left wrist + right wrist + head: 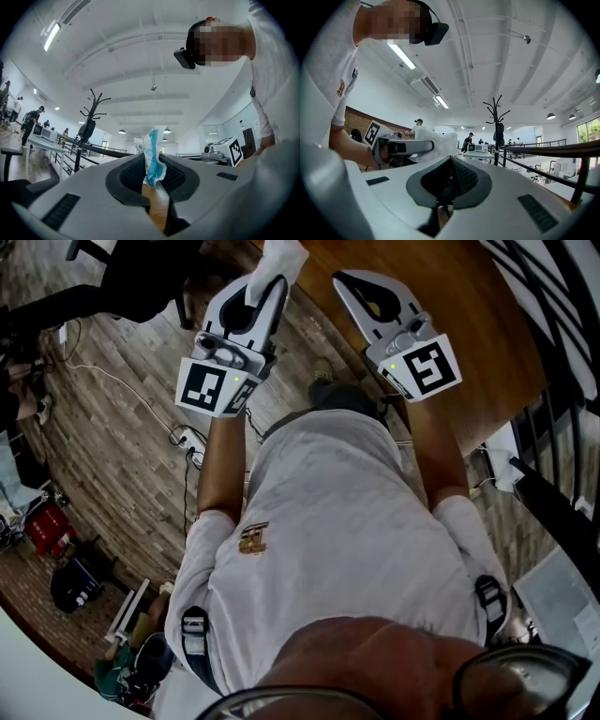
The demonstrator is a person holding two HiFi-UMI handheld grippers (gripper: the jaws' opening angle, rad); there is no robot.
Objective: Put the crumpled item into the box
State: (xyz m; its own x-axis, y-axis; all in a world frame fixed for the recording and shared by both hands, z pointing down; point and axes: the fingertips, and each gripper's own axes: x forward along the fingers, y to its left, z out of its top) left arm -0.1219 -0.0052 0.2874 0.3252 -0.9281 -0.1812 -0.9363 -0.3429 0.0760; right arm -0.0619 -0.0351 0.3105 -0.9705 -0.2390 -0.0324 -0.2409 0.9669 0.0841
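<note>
Crumpled item [153, 154]: white-and-blue wad, pinched between the left jaws, poking up past their tips.
Left gripper [151, 169]: clamped on the wad, held out front.
Right gripper [451, 176]: jaws pressed together, nothing between them, alongside the left.

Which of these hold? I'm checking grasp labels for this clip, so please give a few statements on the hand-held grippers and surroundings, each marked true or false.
The left hand-held gripper is shut on a crumpled white-and-blue paper wrapper. True.
The right hand-held gripper holds a crumpled item as well. False: its jaws are together with nothing between them.
A cardboard box stands in the head view. False: no box shows in any view.
A black coat stand shows in both gripper views. True.
</note>
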